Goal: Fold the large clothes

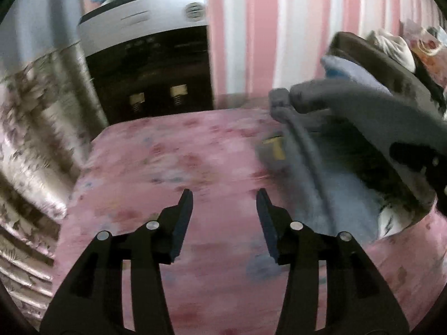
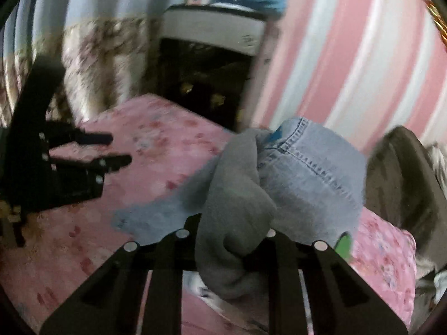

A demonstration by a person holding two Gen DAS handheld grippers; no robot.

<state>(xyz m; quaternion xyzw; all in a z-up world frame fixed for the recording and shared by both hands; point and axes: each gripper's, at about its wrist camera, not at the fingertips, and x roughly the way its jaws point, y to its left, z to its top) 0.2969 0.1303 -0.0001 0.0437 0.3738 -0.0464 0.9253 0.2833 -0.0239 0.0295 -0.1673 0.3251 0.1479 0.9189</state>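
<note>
My left gripper (image 1: 224, 195) stands open over the pink floral bedsheet (image 1: 173, 150) with nothing between its fingers. It also shows at the left of the right wrist view as the left gripper (image 2: 111, 150), jaws apart. My right gripper (image 2: 232, 223) is shut on a bunched grey garment (image 2: 232, 195), which hides its fingertips. Light blue denim jeans (image 2: 313, 173) are tangled with the grey cloth and hang just beyond it, above the bed. In the left wrist view the right gripper (image 1: 282, 103) appears blurred at the right, with the denim (image 1: 349, 203) trailing below it.
A dark cabinet with a white top (image 1: 148, 69) stands past the bed's far edge against a pink and white striped wall (image 1: 279, 28). A floral curtain (image 1: 36, 139) hangs at the left. At the right is a brown basket-like holder (image 2: 405, 181) with more clothes.
</note>
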